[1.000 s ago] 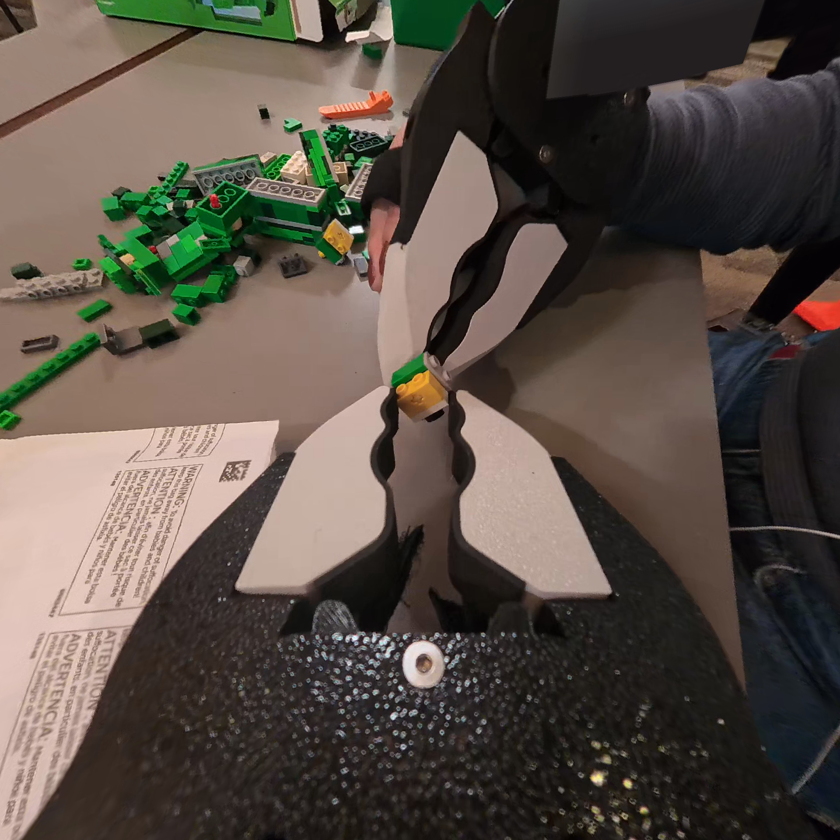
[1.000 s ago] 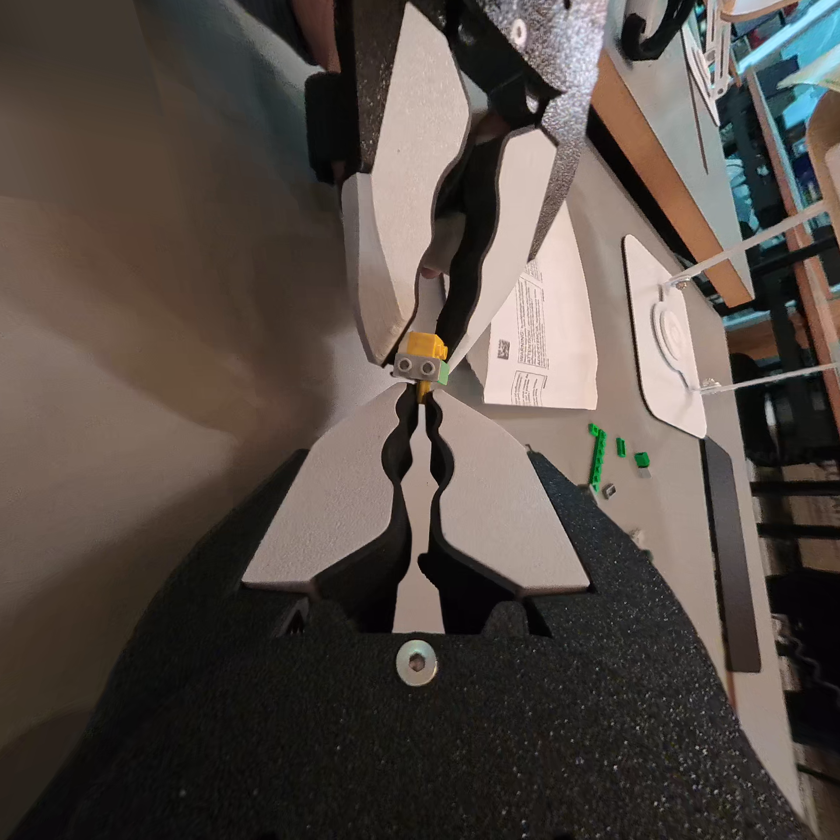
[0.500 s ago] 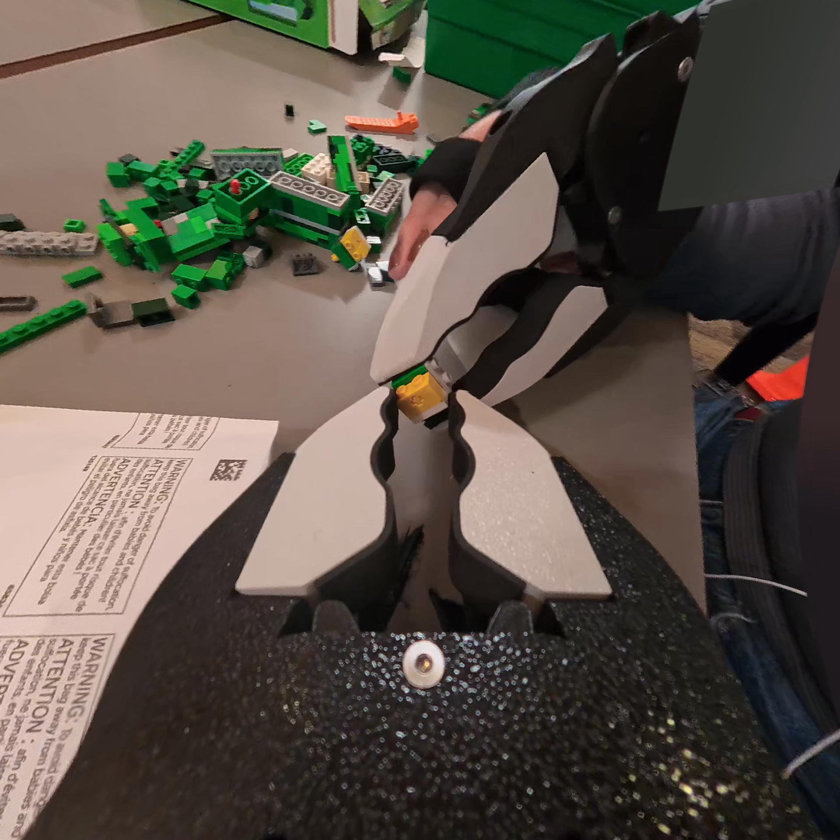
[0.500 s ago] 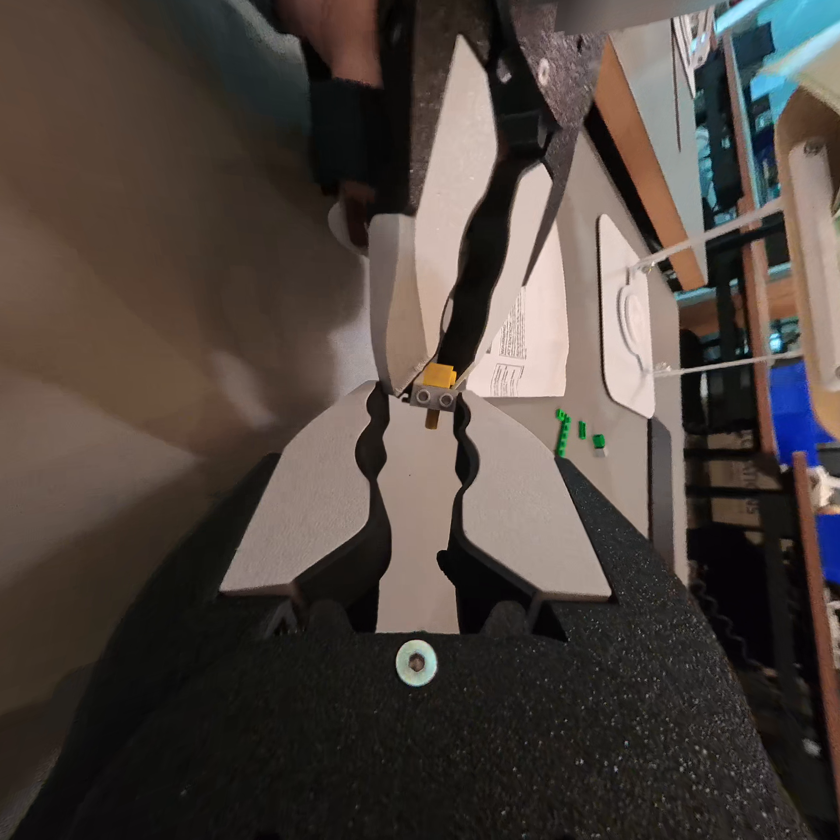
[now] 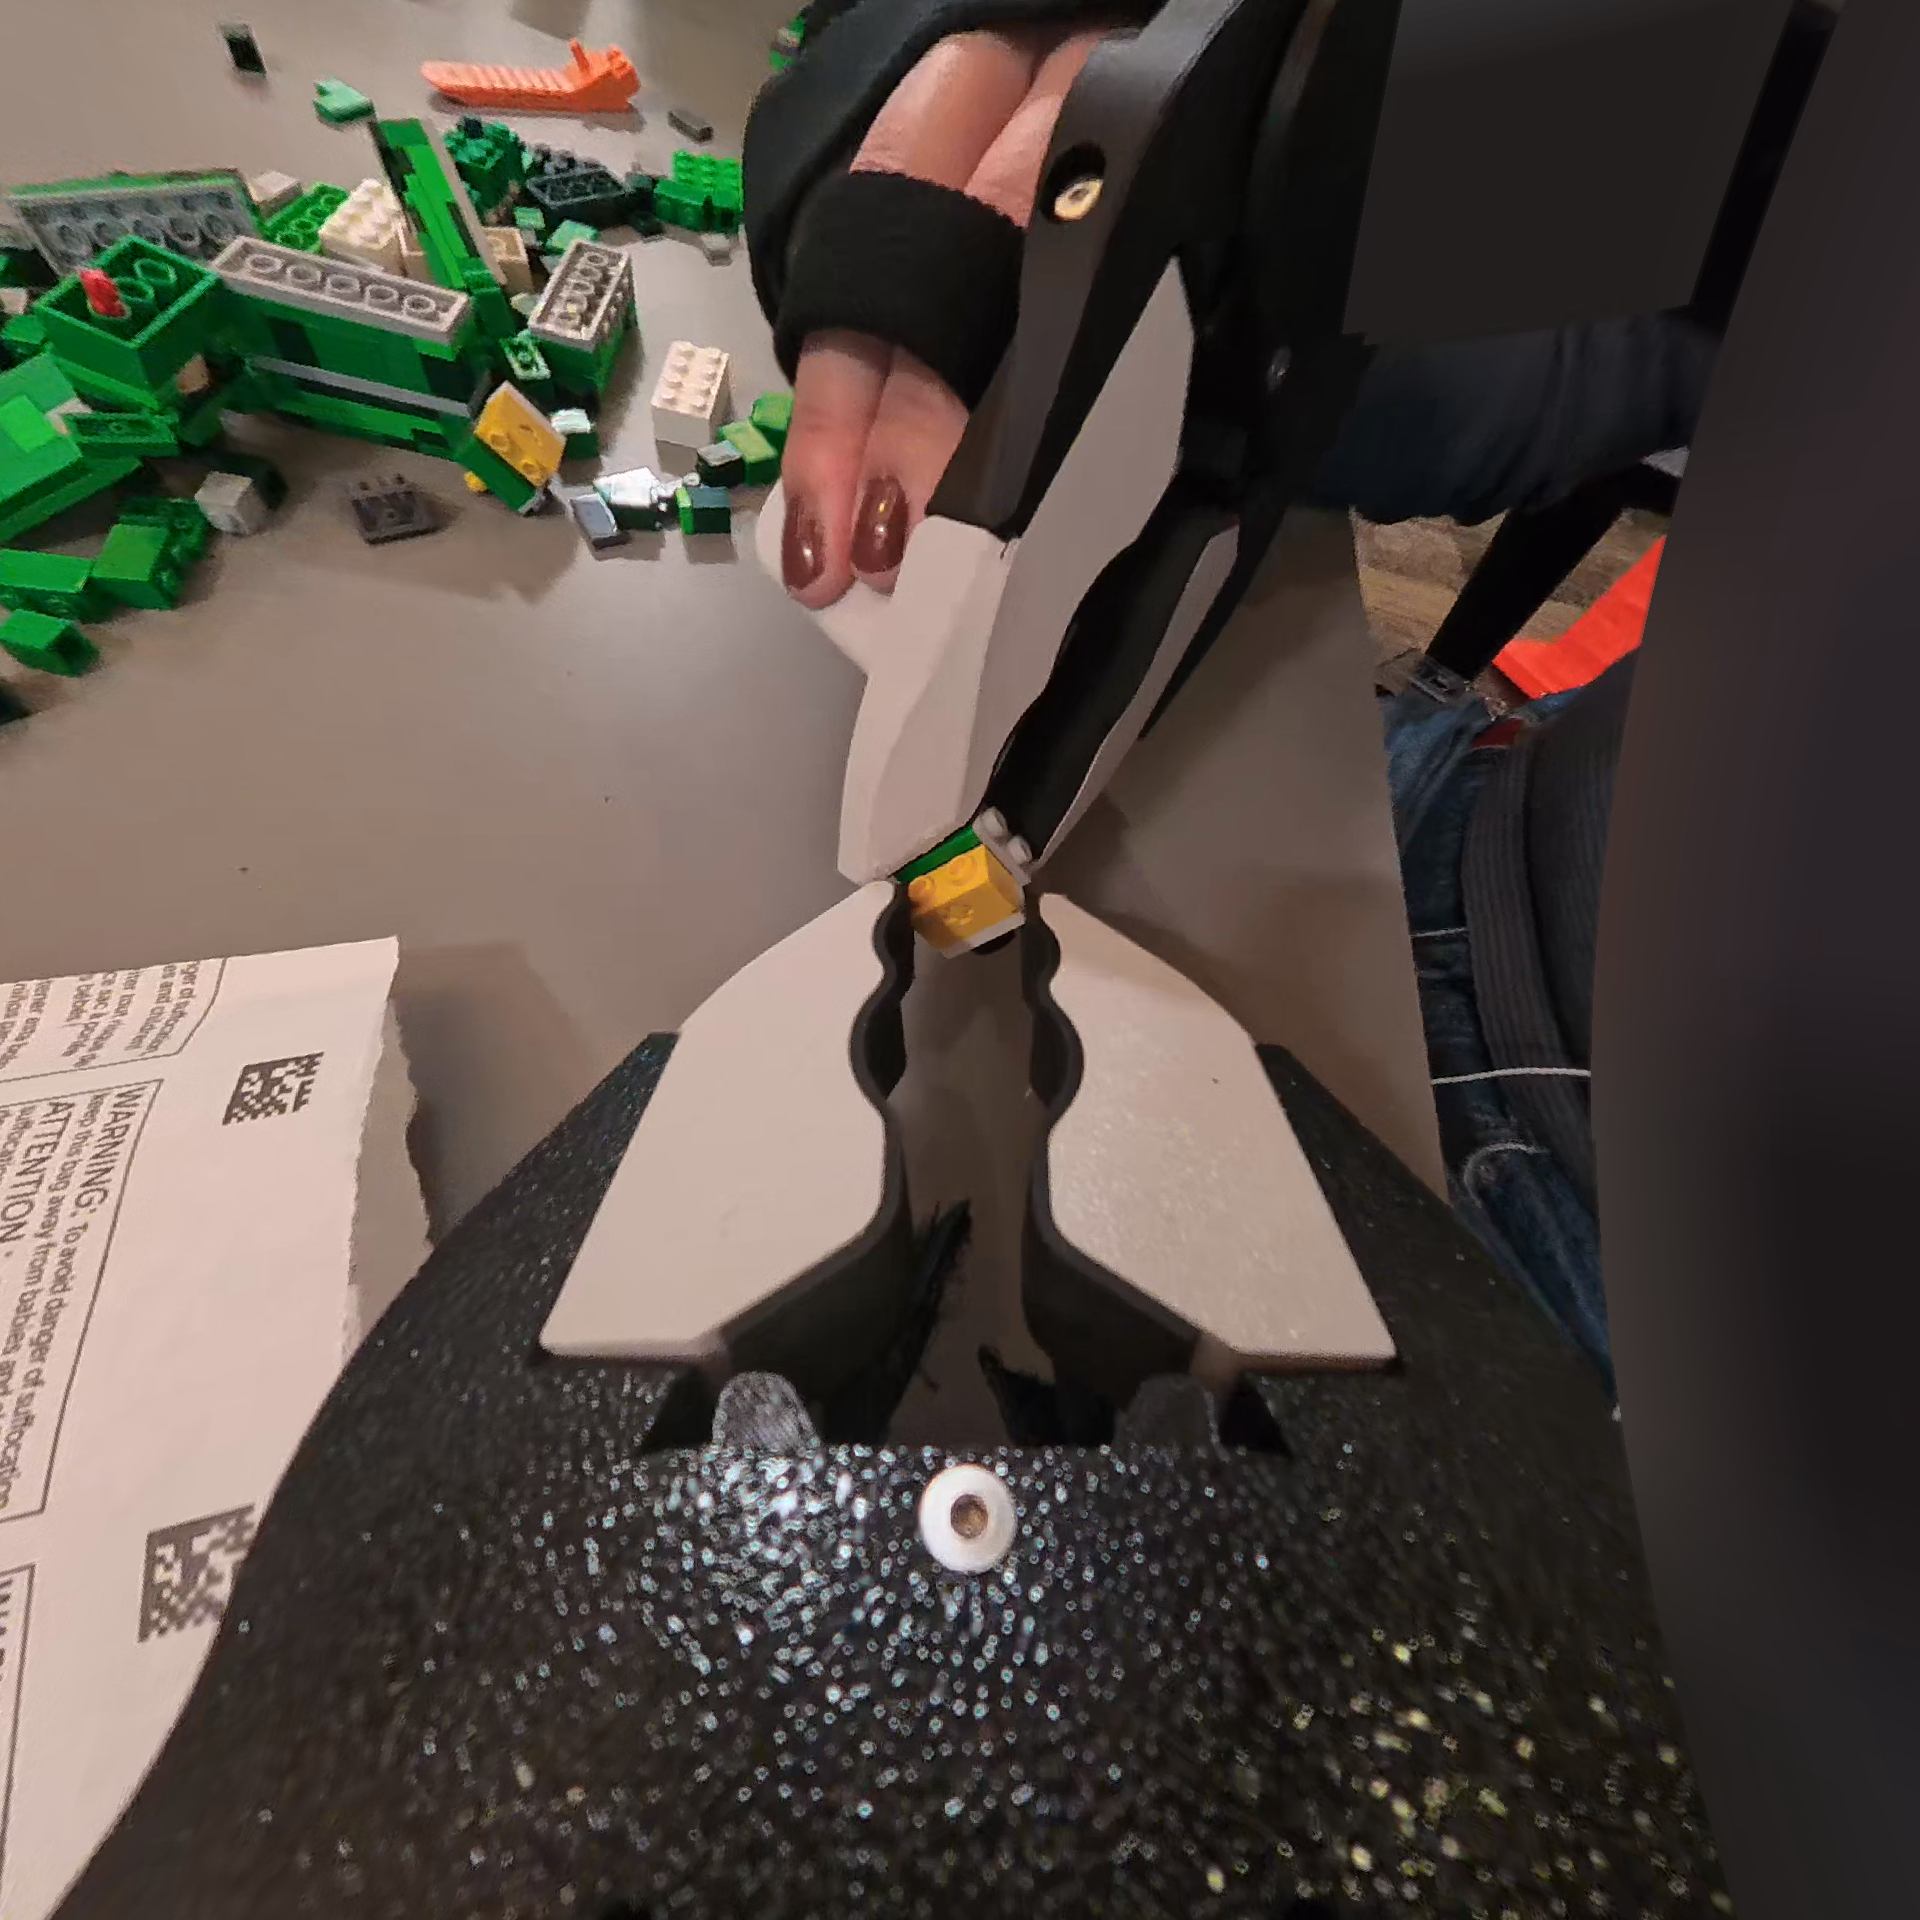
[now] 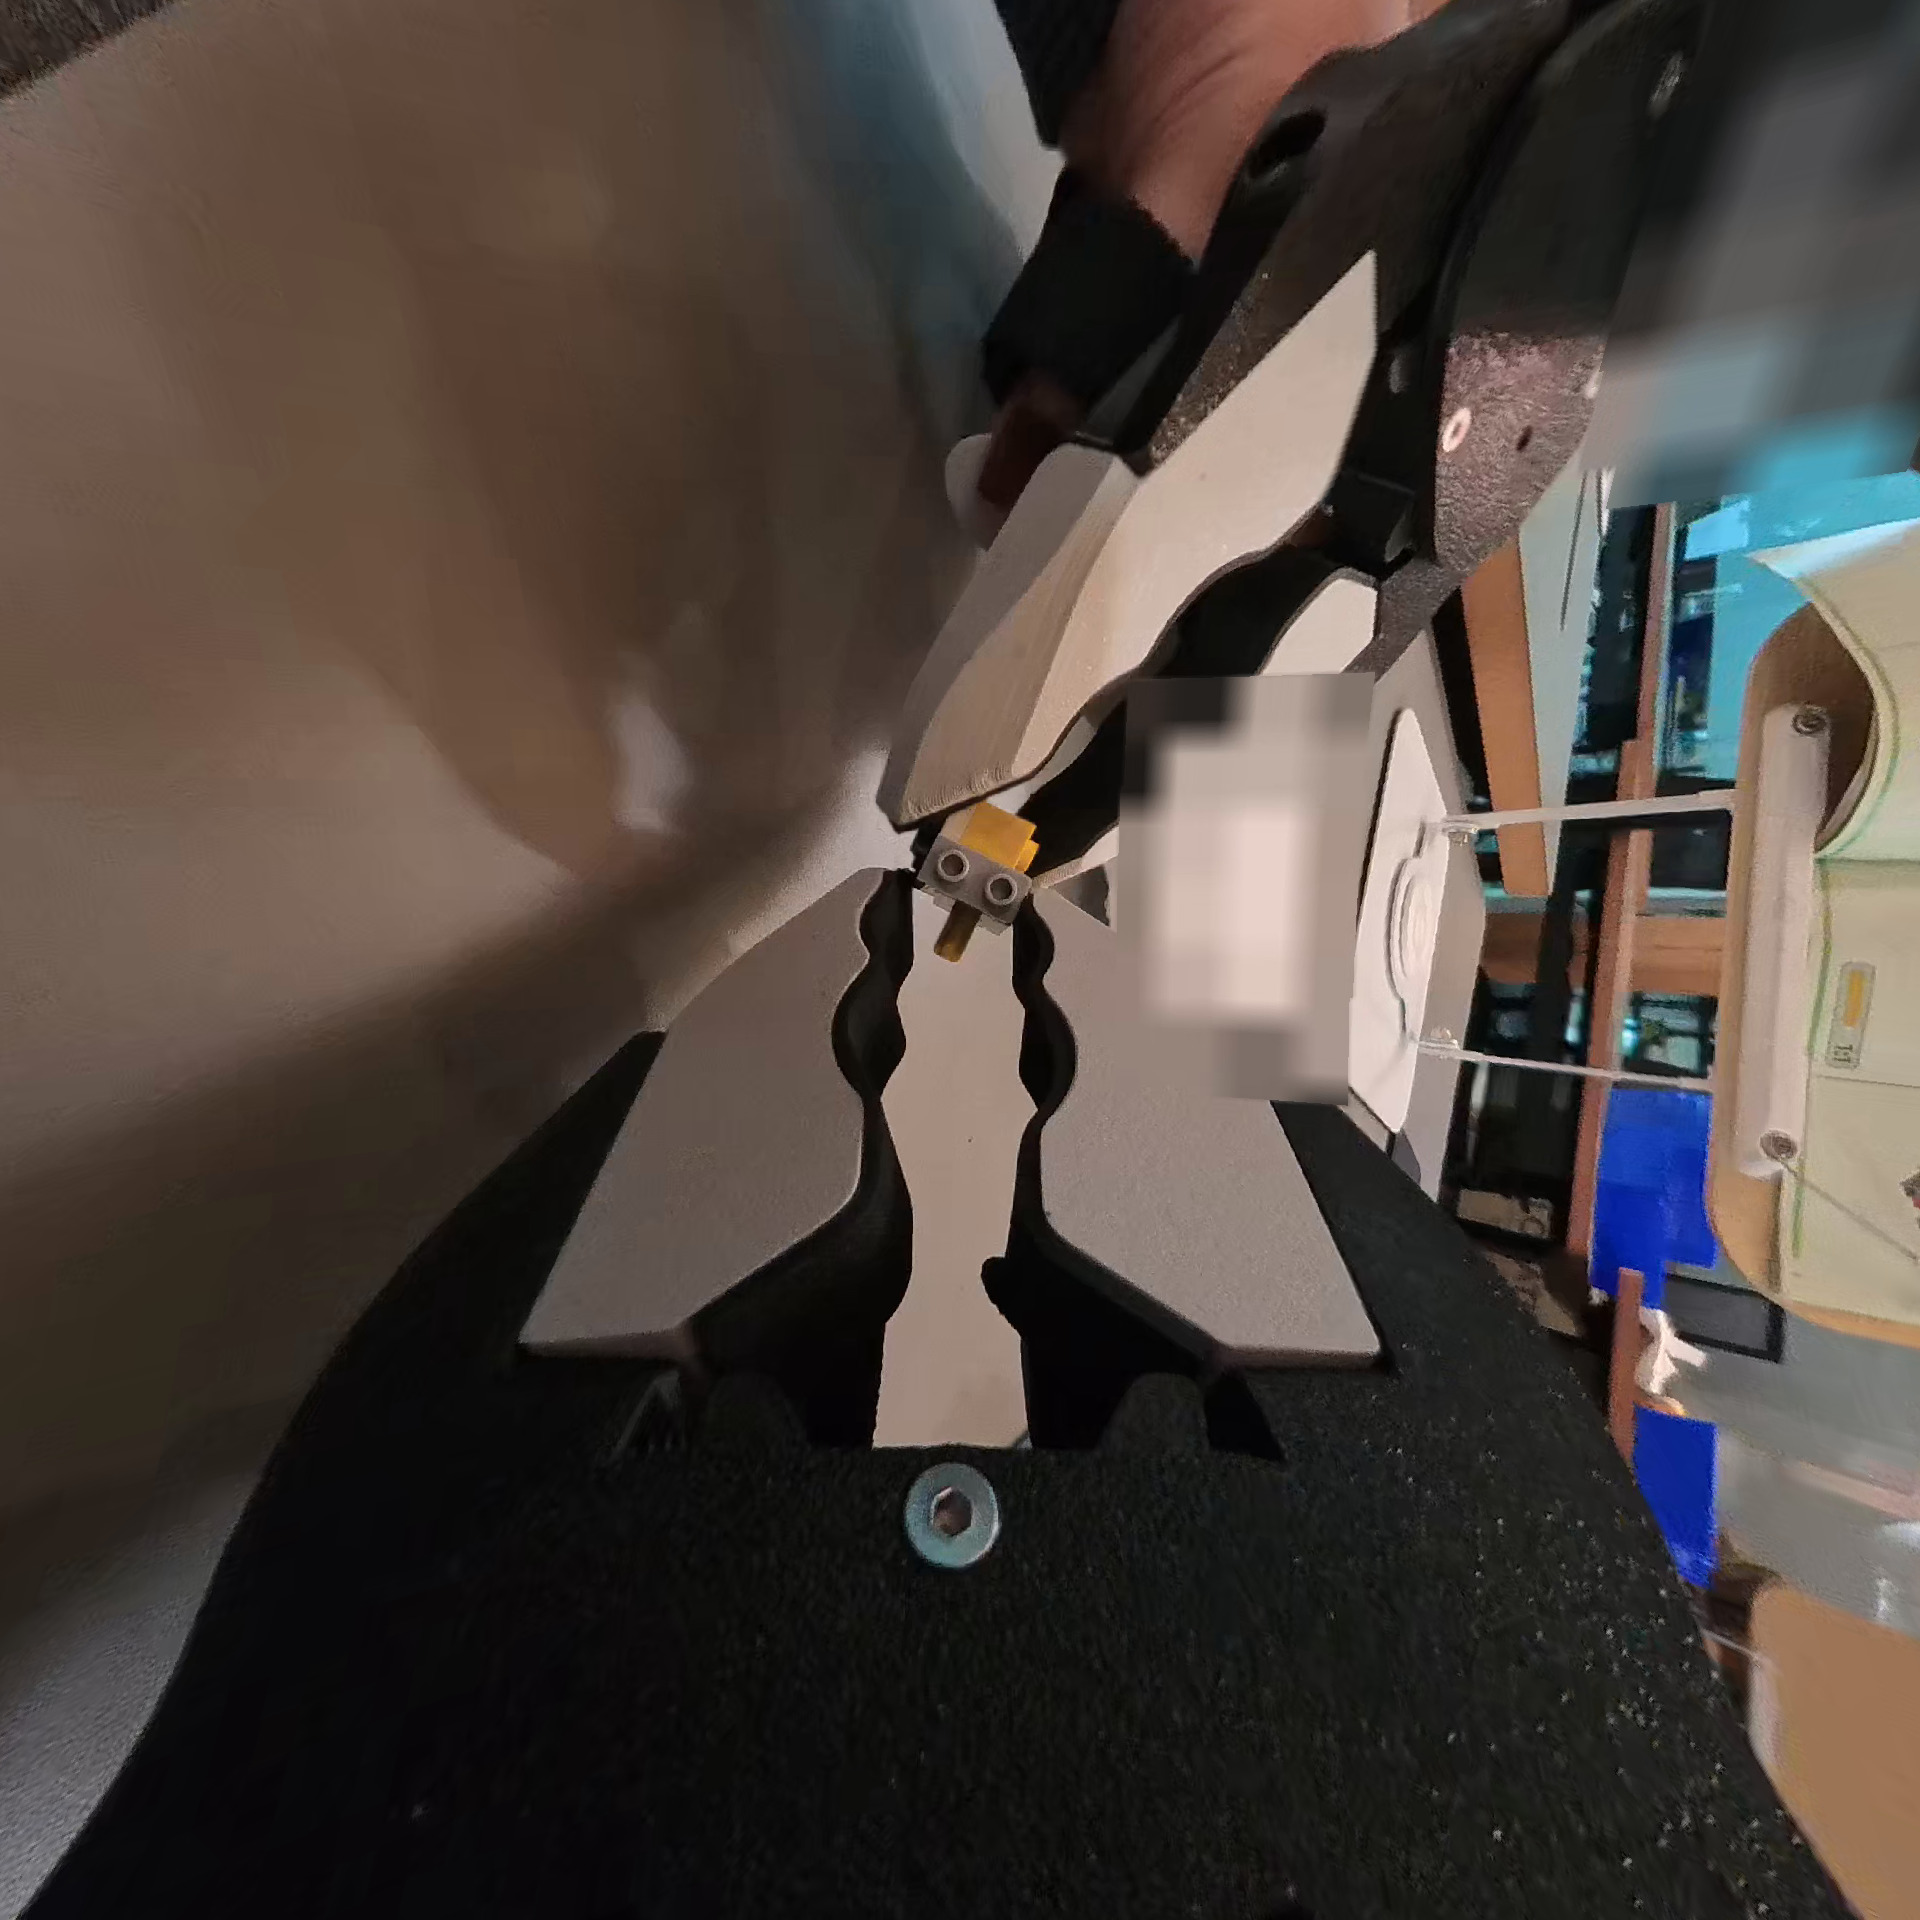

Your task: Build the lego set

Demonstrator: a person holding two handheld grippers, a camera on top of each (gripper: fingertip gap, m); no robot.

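left gripper (image 5: 962,909) pinches the small yellow, green and grey lego sub-assembly (image 5: 961,896) above the table (image 5: 520,779). right gripper (image 6: 961,902), part-open, brackets its grey end; grip unclear. opposing twist could pop bricks apart or drop them.

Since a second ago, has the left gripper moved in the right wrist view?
Yes: the left gripper has leaned rightward, its body now reaching over the white mat.

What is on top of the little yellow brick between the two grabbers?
A thin green plate lies on the yellow brick, a grey studded piece beside it. The right gripper covers whatever is above the plate.
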